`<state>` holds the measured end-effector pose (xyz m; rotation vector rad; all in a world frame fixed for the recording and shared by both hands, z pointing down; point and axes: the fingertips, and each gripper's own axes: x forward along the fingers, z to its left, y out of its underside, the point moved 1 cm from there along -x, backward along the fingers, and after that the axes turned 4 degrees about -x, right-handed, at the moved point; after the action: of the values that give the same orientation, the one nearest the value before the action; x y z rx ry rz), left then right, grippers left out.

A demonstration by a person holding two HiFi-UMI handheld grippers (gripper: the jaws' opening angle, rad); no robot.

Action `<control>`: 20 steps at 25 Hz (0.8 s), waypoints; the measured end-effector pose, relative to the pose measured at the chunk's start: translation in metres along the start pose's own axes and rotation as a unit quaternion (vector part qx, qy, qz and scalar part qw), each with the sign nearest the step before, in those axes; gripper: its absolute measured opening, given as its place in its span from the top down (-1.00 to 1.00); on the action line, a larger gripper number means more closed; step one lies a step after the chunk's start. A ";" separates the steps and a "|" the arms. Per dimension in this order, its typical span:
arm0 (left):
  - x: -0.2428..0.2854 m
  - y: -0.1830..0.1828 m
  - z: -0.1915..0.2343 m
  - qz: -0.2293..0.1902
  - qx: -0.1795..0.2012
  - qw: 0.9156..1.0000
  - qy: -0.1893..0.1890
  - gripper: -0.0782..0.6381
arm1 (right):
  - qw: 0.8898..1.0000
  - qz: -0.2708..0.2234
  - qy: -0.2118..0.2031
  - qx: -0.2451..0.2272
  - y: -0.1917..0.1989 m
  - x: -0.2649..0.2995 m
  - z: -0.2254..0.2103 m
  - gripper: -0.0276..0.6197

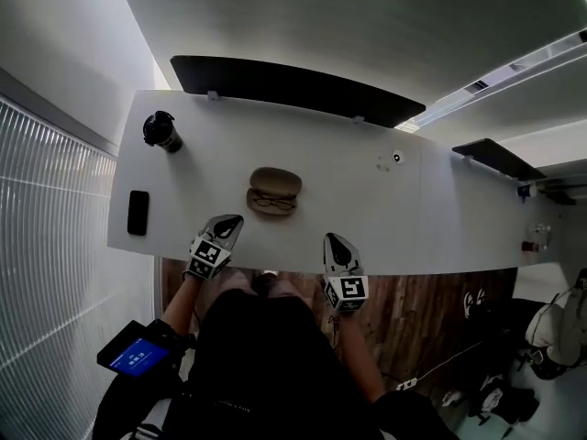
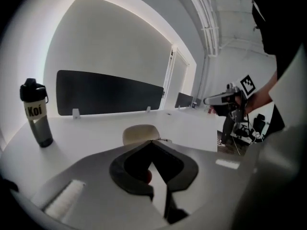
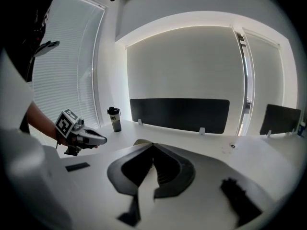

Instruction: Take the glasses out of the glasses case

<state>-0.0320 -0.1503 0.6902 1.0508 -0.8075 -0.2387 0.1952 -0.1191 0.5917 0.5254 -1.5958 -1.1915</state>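
Observation:
A tan glasses case (image 1: 274, 182) lies open on the white table (image 1: 404, 227), with dark-rimmed glasses (image 1: 271, 203) resting in its near half. My left gripper (image 1: 233, 219) hovers at the table's near edge, just left of the case, jaws shut and empty. My right gripper (image 1: 333, 239) is at the near edge too, to the right of the case, jaws shut with nothing in them. In the left gripper view the case (image 2: 139, 133) sits straight beyond the closed left gripper (image 2: 152, 142). In the right gripper view only the case's top (image 3: 141, 142) peeks over the closed right gripper (image 3: 152, 145).
A dark drinking bottle (image 1: 161, 131) stands at the far left of the table. A black phone (image 1: 138, 212) lies flat near the left edge. A black divider panel (image 1: 293, 88) runs along the far side. Two small fittings (image 1: 396, 158) sit on the table at the right.

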 end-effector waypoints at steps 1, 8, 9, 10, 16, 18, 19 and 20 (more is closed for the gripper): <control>0.006 0.001 0.005 0.008 0.014 1.000 0.012 0.76 | 1.000 -0.002 0.004 -0.001 -0.004 0.004 0.006 0.90; 0.038 -0.002 0.033 0.021 -0.002 0.998 0.061 0.76 | 0.999 0.004 0.031 0.011 -0.005 0.014 0.025 0.90; 0.041 -0.001 0.034 0.025 -0.006 0.997 0.066 0.76 | 0.999 0.009 0.034 0.011 -0.002 0.013 0.026 0.90; 0.045 0.002 0.036 0.030 -0.007 0.997 0.070 0.76 | 0.999 0.013 0.036 0.012 0.000 0.013 0.028 0.90; 0.060 0.015 0.039 0.043 -0.016 0.997 0.062 0.76 | 0.998 0.016 0.045 0.031 0.015 0.012 0.021 0.90; 0.064 0.015 0.040 0.046 -0.004 0.997 0.057 0.76 | 0.998 0.014 0.040 0.038 0.018 0.015 0.017 0.90; 0.066 0.016 0.040 0.050 0.006 0.997 0.057 0.76 | 0.998 0.012 0.039 0.040 0.019 0.017 0.015 0.90; 0.068 0.017 0.040 0.056 0.018 0.996 0.060 0.73 | 0.998 0.013 0.038 0.042 0.021 0.019 0.014 0.90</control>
<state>-0.0157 -0.2048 0.7469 1.0408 -0.7624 -0.0650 0.1805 -0.1197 0.6188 0.5954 -1.5881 -1.0781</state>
